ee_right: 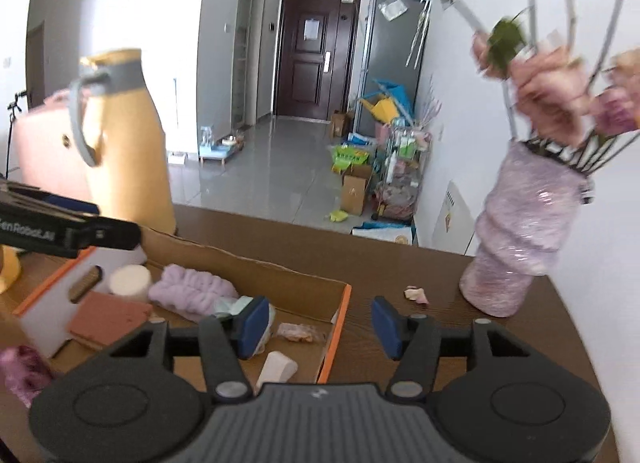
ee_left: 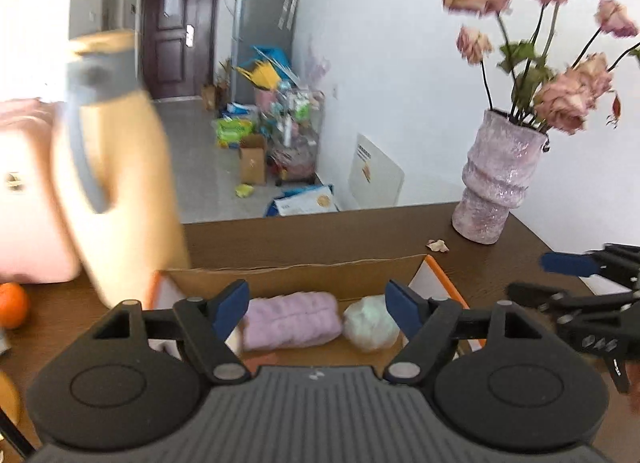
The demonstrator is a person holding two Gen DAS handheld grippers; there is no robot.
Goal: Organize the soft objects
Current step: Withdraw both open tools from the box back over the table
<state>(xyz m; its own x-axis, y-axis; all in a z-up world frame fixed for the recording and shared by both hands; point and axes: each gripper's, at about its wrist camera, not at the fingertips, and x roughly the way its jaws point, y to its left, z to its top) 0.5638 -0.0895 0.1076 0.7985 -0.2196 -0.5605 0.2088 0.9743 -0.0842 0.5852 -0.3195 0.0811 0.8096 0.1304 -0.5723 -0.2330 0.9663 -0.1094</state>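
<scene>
On the brown counter (ee_left: 500,263) sits the cardboard box (ee_left: 296,269), holding a lilac towel roll (ee_left: 292,321) and what looks like a pale cloth wad (ee_left: 370,323). My left gripper (ee_left: 316,309) and right gripper (ee_right: 318,329) hover, jaws apart, empty.
</scene>
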